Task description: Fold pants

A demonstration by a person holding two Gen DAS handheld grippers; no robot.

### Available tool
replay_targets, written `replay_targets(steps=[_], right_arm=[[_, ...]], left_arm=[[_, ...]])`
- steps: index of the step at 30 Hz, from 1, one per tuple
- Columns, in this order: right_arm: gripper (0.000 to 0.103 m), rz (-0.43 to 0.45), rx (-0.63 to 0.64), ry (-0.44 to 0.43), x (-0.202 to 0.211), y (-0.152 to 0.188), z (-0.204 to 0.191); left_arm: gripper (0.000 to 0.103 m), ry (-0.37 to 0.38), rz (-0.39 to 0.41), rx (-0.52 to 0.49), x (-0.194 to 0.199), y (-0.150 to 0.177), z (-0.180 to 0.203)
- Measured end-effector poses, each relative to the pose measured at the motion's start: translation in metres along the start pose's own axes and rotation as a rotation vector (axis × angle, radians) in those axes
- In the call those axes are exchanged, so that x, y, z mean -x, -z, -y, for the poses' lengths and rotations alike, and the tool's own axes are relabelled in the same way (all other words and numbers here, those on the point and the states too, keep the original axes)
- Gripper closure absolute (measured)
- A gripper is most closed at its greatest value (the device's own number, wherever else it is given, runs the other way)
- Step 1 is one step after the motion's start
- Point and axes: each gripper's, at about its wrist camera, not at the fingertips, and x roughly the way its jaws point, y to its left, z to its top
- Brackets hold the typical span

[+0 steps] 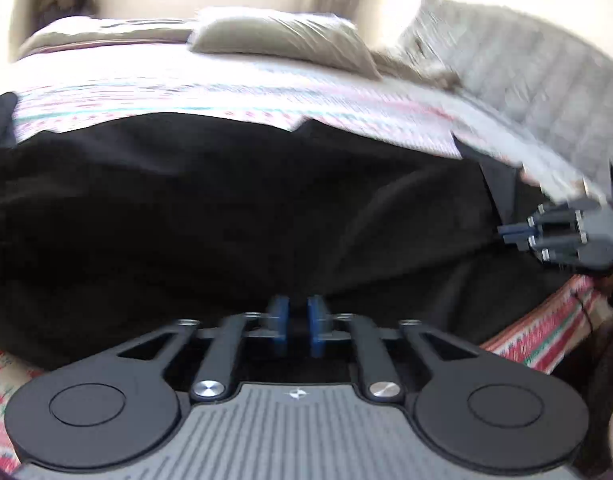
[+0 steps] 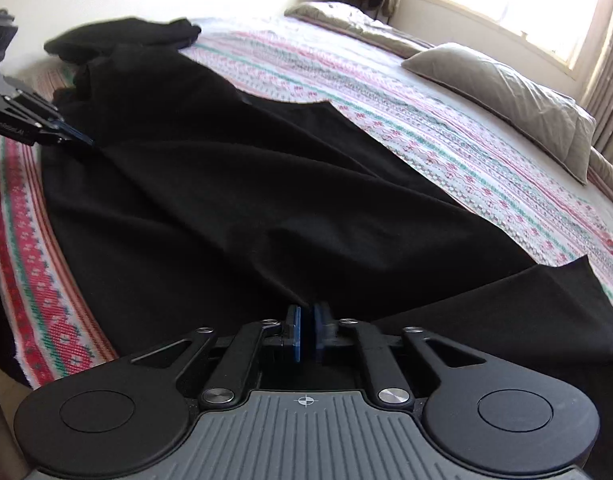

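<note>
One pair of black pants (image 2: 226, 200) lies spread across the near side of a bed (image 2: 446, 128) covered in a red, green and white patterned blanket. Two tongs lean over the pants. The left tongs (image 1: 297, 326) stand slightly apart, nothing pinched between the blue pads. The right tongs (image 2: 305, 332) show a narrow gap; whether cloth sits between them is unclear. Two grey pillows (image 1: 282, 40) lie beyond the pants, near one bright window (image 2: 518, 4).
</note>
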Motion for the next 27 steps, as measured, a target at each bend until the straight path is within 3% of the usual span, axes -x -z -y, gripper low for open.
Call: replay_targets(steps=[1,2,4,10,14,17,20,23,24,27], right_arm=[[0.085,0.02,0.008,-0.003,0.002,0.001,-0.002],[0.071,0.046,0.019,-0.009,0.005,0.001,-0.005],[0.036,0.102,0.042,-0.016,0.007,0.0,-0.013],[0.033,0.134,0.177,0.007,-0.007,-0.004,-0.043],[0.033,0.156,0.196,0.033,-0.015,-0.007,-0.051],[0.037,0.169,0.207,0.042,-0.019,-0.008,-0.056],[0.046,0.193,0.243,0.034,-0.019,-0.006,-0.062],[0.072,0.203,0.297,0.009,-0.019,-0.002,-0.069],[0.086,0.199,0.31,-0.004,-0.021,-0.006,-0.072],[0.099,0.19,0.301,-0.011,-0.019,-0.01,-0.074]], left_arm=[[0.046,-0.008,0.023,0.04,0.005,0.002,-0.007],[0.035,-0.018,0.048,0.083,0.009,0.005,-0.013],[0.025,-0.045,0.102,0.166,0.017,0.006,-0.026],[0.02,-0.139,0.225,0.367,0.031,0.011,-0.054],[0.02,-0.182,0.31,0.541,0.031,0.015,-0.074],[0.022,-0.166,0.39,0.702,0.027,0.026,-0.09],[0.026,-0.174,0.444,0.752,0.023,0.031,-0.092],[0.026,-0.184,0.494,0.769,0.023,0.037,-0.09],[0.027,-0.186,0.508,0.782,0.023,0.038,-0.089],[0.034,-0.199,0.539,0.826,0.025,0.041,-0.09]])
